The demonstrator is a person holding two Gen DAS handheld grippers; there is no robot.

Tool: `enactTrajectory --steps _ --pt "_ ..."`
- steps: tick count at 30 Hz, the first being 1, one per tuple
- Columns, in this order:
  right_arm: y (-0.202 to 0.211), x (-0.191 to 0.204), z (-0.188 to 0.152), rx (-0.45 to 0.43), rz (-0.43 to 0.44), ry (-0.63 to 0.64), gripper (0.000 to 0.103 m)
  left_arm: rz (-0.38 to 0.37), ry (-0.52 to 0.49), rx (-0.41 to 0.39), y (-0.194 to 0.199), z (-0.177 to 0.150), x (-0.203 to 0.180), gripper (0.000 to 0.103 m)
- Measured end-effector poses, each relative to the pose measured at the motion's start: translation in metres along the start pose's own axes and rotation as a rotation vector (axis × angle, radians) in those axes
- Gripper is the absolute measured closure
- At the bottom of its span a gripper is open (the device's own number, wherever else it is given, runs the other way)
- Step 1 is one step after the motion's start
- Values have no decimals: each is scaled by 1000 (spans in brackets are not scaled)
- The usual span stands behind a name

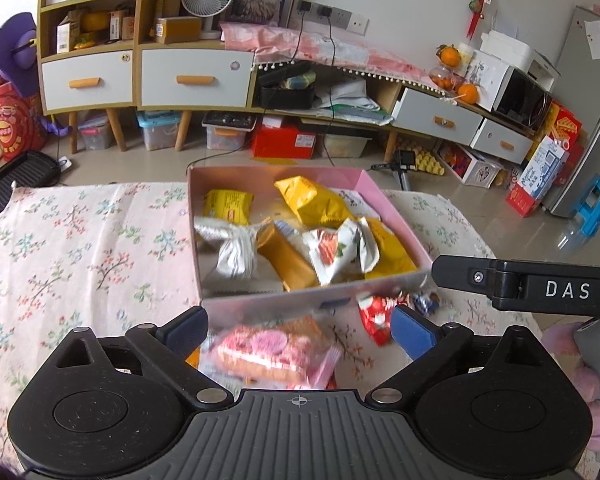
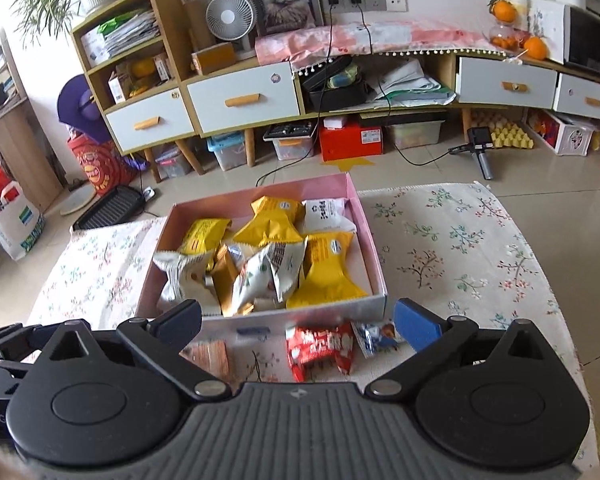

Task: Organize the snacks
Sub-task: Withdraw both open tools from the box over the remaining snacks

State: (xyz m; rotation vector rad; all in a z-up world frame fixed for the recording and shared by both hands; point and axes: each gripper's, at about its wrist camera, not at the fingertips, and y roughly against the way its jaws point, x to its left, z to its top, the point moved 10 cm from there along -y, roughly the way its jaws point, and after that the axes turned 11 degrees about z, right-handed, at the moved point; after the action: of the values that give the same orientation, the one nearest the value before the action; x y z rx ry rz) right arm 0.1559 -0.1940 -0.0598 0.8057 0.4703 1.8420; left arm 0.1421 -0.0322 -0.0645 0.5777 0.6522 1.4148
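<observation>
1. Over on the far left of the left wrist view, the floral tablecloth [image 1: 80, 248] lay bare, nothing on that stretch of it.
2. At the bottom, the left gripper [image 1: 300, 330] stood wide open, its pads spread clear of everything; a pink snack packet [image 1: 274, 354] lay on the cloth between the spread fingers, blurred, gripped by nothing.
3. Straight ahead sat the pink box [image 1: 384, 204], open-topped and heaped with snacks: yellow packets [image 1: 312, 200] toward the back, a white packet [image 1: 236, 246] on the left, a gold bar [image 1: 290, 262] in the middle, a white-and-red packet [image 1: 336, 252] to its right.
4. Just outside the box's near wall, on the cloth, lay a red packet [image 1: 376, 318] and, beside it to the right, a small blue-and-white wrapper [image 1: 428, 300].
5. Jutting in from the right edge was part of the right gripper, black, lettered "DAS".
6. Switching to the right wrist view: at far left, black parts of the other tool showed at the edge.
7. And the right gripper [image 2: 298, 320] was released too, fingers fully apart and empty.
8. Between those fingers, left to right on the cloth: an orange-pink packet [image 2: 210, 356], blurred, then the red packet [image 2: 320, 350], then the blue-and-white wrapper [image 2: 376, 338], all just beside the box's near wall.
9. Beyond them the pink box [image 2: 364, 232] held its pile of yellow and white packets.
10. Off to the right, the tablecloth [image 2: 460, 248] ran on with nothing lying on it.
</observation>
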Motion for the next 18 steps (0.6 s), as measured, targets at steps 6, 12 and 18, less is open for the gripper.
enactTrajectory --steps 6,12,18 --pt "6 1 -12 21 -3 5 0 26 -17 28 6 -19 3 4" --pt "8 2 -28 42 -23 27 0 33 -27 38 10 -33 5 4" --pt "5 0 -43 65 -34 57 0 44 -27 37 10 -44 11 4"
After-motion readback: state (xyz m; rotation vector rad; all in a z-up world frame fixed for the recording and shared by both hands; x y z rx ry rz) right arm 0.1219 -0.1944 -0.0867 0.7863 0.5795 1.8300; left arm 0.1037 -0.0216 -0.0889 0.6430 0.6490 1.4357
